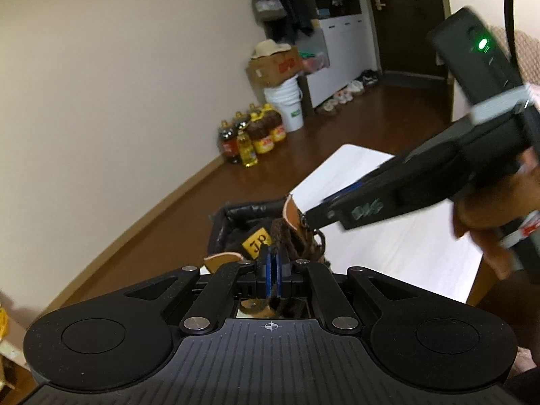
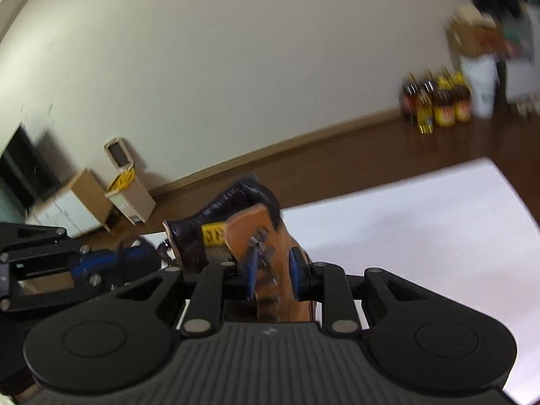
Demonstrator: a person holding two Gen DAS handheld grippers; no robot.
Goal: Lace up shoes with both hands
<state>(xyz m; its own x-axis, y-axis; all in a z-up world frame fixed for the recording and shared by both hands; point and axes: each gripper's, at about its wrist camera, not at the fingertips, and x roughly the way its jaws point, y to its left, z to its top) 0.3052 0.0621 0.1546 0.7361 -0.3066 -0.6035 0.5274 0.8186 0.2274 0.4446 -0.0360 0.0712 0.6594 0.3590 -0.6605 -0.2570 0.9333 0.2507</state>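
Note:
A tan leather boot (image 2: 266, 236) with a dark padded collar (image 1: 249, 209) and a yellow tongue label (image 1: 255, 243) stands on the white table (image 2: 422, 222). My left gripper (image 1: 274, 270) is shut on the dark brown lace (image 1: 276, 236) right at the boot's tongue. My right gripper (image 2: 275, 273) is part open, its blue pads (image 2: 251, 275) on either side of the boot's eyelet flap, and I cannot tell if they press it. In the left wrist view the right gripper (image 1: 305, 221) reaches in from the right to the boot's upper edge. The left gripper also shows in the right wrist view (image 2: 148, 258).
The table's far edge (image 1: 351, 150) drops to a brown wooden floor. Oil bottles (image 1: 251, 138), a white bucket (image 1: 287, 104) and a cardboard box (image 1: 273, 67) stand by the wall. A bin (image 2: 130, 189) and boxes sit on the floor at the left.

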